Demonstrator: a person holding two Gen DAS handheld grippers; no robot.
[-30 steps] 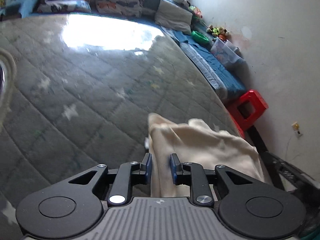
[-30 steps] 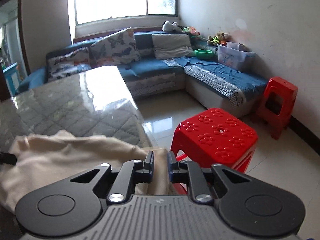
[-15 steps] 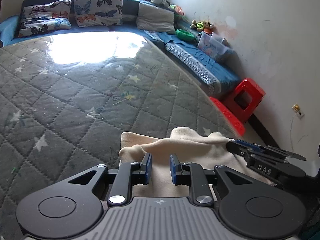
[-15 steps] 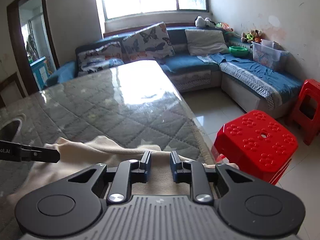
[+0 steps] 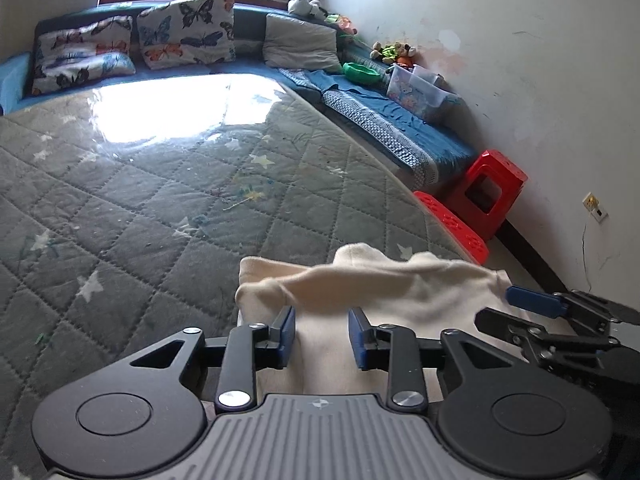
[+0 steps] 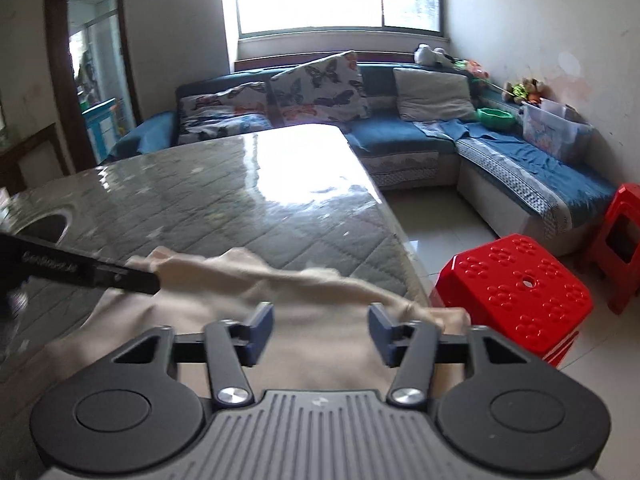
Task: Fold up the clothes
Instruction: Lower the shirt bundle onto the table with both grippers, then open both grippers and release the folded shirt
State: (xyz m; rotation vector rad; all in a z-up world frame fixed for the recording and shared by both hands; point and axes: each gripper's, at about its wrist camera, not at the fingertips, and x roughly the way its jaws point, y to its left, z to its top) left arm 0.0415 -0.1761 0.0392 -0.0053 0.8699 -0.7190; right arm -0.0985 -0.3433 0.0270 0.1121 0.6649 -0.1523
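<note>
A cream garment (image 5: 372, 284) lies bunched on the grey quilted table (image 5: 160, 208) near its right edge; it also shows in the right wrist view (image 6: 280, 312). My left gripper (image 5: 322, 334) is open, its jaws apart over the cloth's near part. My right gripper (image 6: 320, 334) is open wide above the cloth. The right gripper also shows at the right of the left wrist view (image 5: 560, 320). The left gripper's finger (image 6: 80, 270) reaches in from the left of the right wrist view, against the cloth's left end.
A red stool (image 6: 516, 280) stands beside the table's right edge, with a second red stool (image 5: 488, 192) by the wall. A blue corner sofa (image 6: 400, 136) with cushions runs behind the table. A round metal object (image 6: 44, 226) sits at the table's left.
Both grippers have opened and let go of the cream garment, which now rests on the table. Both views have tilted up and moved forward over the table.
</note>
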